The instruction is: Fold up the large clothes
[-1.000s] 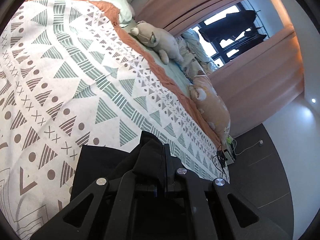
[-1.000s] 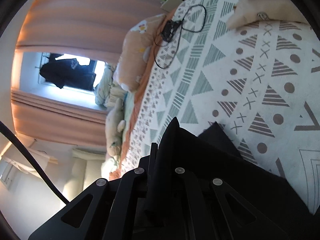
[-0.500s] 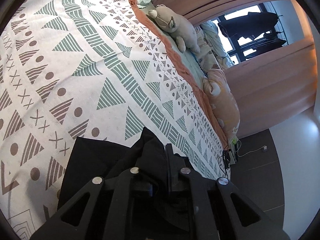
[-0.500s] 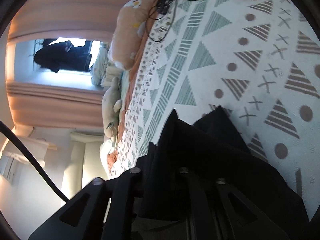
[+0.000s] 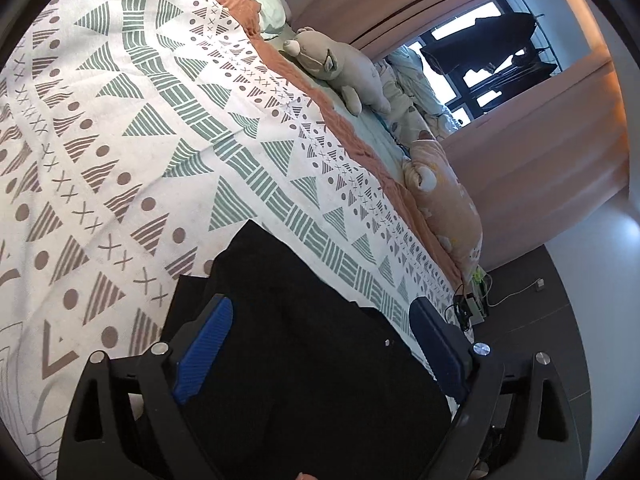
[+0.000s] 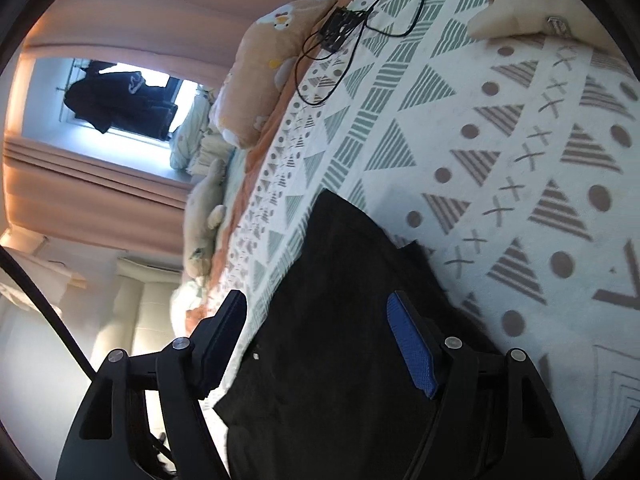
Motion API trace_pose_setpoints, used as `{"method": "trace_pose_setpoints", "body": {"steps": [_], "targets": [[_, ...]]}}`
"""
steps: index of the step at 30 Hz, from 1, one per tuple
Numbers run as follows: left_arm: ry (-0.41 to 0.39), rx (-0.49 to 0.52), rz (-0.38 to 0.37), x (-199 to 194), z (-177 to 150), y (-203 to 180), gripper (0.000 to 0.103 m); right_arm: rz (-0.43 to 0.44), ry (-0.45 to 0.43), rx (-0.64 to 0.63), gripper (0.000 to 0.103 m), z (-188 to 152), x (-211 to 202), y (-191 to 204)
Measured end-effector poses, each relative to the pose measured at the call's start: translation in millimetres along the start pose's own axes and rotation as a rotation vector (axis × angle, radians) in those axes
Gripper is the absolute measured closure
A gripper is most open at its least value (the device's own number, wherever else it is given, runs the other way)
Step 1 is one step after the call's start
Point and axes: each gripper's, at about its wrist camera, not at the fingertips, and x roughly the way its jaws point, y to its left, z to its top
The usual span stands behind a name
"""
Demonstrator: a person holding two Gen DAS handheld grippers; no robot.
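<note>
My left gripper (image 5: 320,336) and right gripper (image 6: 320,332) were opening wide, pads clear of the black garment (image 5: 312,360); I judged lifting straight off the bedspread (image 5: 140,140) kept the fold flat.

Daylight pours in through the window (image 5: 480,60), blown out to white glare around the dark clothes hanging there. The bedspread (image 5: 140,140) is evenly lit and sharp near the window, softer toward the rim. Strong fisheye bending, black corners. The black garment (image 6: 352,320) swallows all detail.
</note>
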Motion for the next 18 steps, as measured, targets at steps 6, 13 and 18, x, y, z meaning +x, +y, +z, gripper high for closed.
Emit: {"method": "trace_pose_setpoints", "body": {"steps": [6, 13, 18], "targets": [[0.024, 0.054, 0.054, -29, -28, 17, 0.012, -0.045, 0.026, -0.098, 0.032, -14, -16, 19], [0.043, 0.072, 0.067, -78, -64, 36, 0.012, 0.008, 0.085, -0.174, 0.032, -44, -44, 44], [0.039, 0.056, 0.047, -107, -87, 48, 0.012, 0.036, 0.116, -0.278, 0.032, -77, -61, 62]]}}
